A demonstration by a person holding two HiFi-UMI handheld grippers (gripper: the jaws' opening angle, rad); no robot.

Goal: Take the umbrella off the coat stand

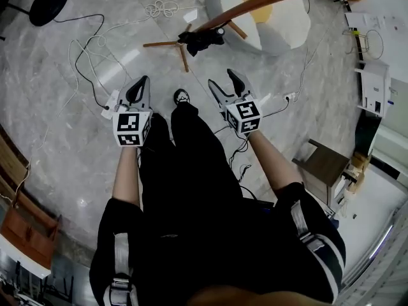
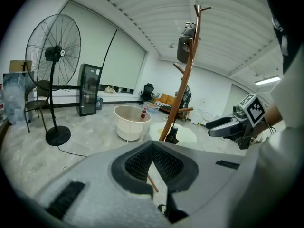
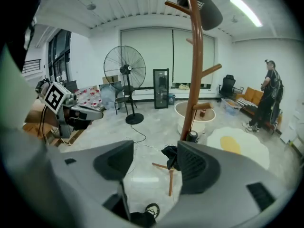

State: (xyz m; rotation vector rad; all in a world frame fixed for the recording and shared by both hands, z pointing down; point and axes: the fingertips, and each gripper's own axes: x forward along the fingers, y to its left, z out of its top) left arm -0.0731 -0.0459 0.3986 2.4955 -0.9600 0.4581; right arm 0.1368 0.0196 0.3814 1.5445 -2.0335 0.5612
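Note:
The wooden coat stand [image 2: 183, 87] [image 3: 194, 65] rises ahead of both grippers; in the head view its pole [image 1: 255, 4] slants to the upper right. A dark folded thing, seemingly the umbrella [image 2: 185, 45] [image 3: 205, 6], hangs near the stand's top. A black crumpled thing [image 1: 201, 38] [image 3: 170, 153] lies at the stand's foot. My left gripper [image 1: 140, 85] [image 2: 152, 147] is held in the air well short of the stand, tips together, nothing in it. My right gripper [image 1: 224, 81] [image 3: 154, 163] is beside it with its jaws apart and empty.
Cables [image 1: 89, 50] trail over the grey stone floor. A tall pedestal fan [image 2: 52, 56] [image 3: 126, 68], a black cabinet [image 2: 88, 89] and a white round tub [image 2: 129, 122] stand beyond. An egg-shaped rug [image 3: 237, 144] lies right of the stand; a person [image 3: 271, 96] stands far right.

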